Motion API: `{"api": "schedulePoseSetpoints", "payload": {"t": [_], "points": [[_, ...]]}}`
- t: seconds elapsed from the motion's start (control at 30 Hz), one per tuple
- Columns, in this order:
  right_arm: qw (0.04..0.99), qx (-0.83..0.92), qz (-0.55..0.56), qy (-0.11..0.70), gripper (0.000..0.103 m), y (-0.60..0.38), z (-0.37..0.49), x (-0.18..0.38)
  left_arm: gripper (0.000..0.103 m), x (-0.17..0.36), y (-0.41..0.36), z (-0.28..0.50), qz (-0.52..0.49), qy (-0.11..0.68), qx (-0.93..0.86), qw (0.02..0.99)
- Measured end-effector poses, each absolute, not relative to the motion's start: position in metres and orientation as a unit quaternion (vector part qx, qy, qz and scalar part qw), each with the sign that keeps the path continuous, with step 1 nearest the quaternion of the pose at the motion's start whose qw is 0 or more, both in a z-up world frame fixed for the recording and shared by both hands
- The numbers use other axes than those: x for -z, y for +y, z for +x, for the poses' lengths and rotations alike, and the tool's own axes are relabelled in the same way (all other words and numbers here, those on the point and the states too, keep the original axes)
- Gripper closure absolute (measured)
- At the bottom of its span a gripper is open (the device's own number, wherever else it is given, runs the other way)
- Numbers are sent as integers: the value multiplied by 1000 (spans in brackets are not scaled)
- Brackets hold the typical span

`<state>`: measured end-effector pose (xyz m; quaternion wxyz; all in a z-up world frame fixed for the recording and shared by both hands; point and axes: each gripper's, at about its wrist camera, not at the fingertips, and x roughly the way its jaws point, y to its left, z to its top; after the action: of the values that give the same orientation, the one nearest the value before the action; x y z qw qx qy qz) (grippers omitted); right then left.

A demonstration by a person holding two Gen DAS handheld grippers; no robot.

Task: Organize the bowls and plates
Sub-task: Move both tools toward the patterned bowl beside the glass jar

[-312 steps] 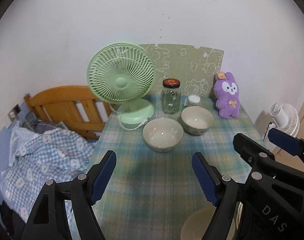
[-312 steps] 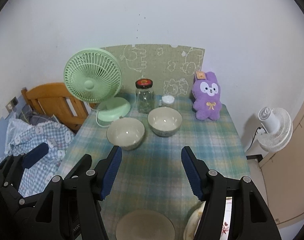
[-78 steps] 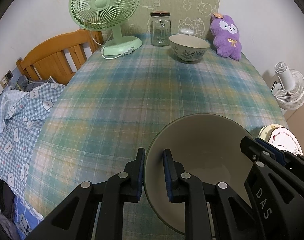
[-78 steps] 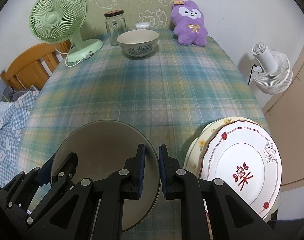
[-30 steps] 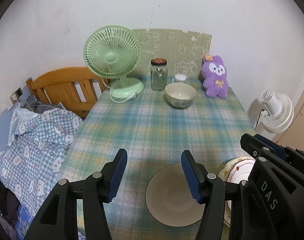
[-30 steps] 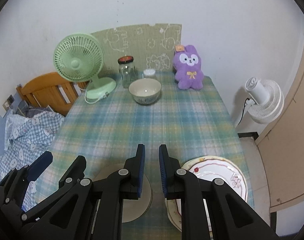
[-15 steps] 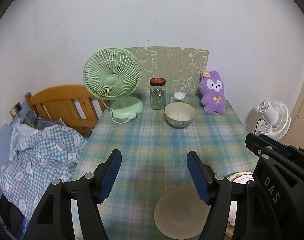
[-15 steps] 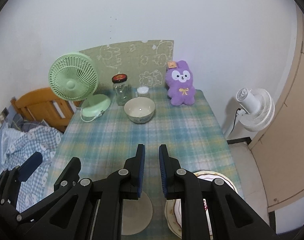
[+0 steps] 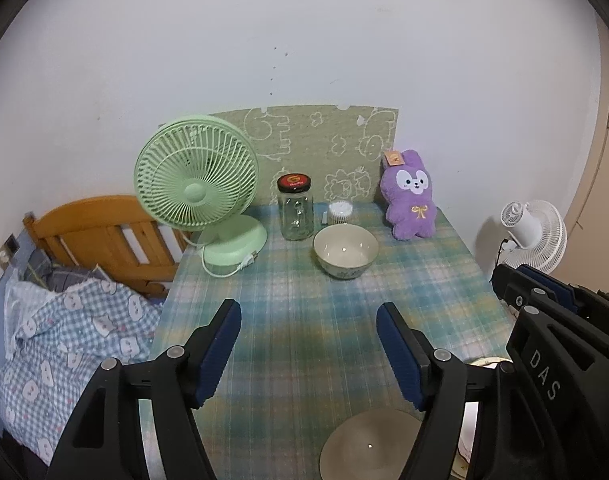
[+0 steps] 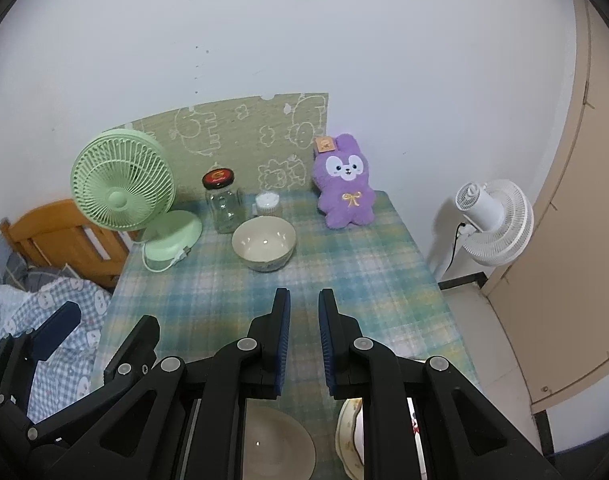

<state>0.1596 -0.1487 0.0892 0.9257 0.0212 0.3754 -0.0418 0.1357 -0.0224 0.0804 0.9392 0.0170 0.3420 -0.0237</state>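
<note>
A cream bowl [image 9: 345, 250] [image 10: 263, 244] stands at the far middle of the plaid table [image 9: 304, 320] [image 10: 364, 280]. A greyish bowl [image 9: 368, 444] [image 10: 278, 446] sits at the near edge, below both grippers. Stacked plates [image 10: 350, 436] lie to its right, mostly hidden by my right gripper; a sliver shows in the left wrist view [image 9: 486, 362]. My left gripper [image 9: 308, 352] is open and empty, high above the table. My right gripper [image 10: 304, 338] is shut with nothing between its pads.
A green desk fan [image 9: 198, 196] [image 10: 124, 192], a glass jar [image 9: 295, 213] [image 10: 224, 206], a small white tub [image 9: 339, 212] and a purple plush rabbit [image 9: 411, 196] [image 10: 346, 188] line the back. A wooden bed frame [image 9: 100, 236] stands left, a white floor fan [image 10: 490, 220] right.
Both grippers let go of the greyish bowl at the near edge and have kept rising and pulling back. The left one opened; the right stays shut.
</note>
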Motion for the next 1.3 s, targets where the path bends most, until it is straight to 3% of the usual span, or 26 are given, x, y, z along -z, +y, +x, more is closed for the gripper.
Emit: {"api": "schedulePoseSetpoints", "payload": {"t": [0.2, 0.43, 0.47, 0.53, 0.57, 0.6, 0.7, 0.9, 1.07, 1.3], "points": [[924, 50, 22, 379, 85, -152, 181, -88, 25, -80, -29, 152, 14, 341, 35, 939], [924, 31, 12, 382, 85, -155, 214, -81, 25, -73, -38, 183, 2, 348, 21, 937], [923, 27, 11, 383, 81, -156, 219, -80, 25, -72, -39, 187, 1, 349, 17, 937], [924, 18, 10, 382, 55, -157, 230, -78, 24, -70, -41, 197, -4, 354, 8, 935], [926, 17, 11, 376, 30, -159, 233, -78, 23, -70, -42, 201, -10, 353, 7, 936], [930, 15, 12, 368, 16, -160, 236, -78, 23, -70, -42, 205, -16, 352, 6, 936], [942, 8, 14, 336, 13, -164, 243, -81, 19, -69, -47, 218, -17, 348, -1, 937], [934, -12, 7, 357, 13, -168, 277, -68, 12, -61, -55, 241, -15, 351, -14, 936], [935, -18, -12, 353, 6, -170, 304, -56, 6, -52, -64, 262, -8, 345, -25, 938], [933, -30, -17, 357, 6, -170, 340, -38, 5, -37, -63, 294, -9, 350, -32, 936]]}}
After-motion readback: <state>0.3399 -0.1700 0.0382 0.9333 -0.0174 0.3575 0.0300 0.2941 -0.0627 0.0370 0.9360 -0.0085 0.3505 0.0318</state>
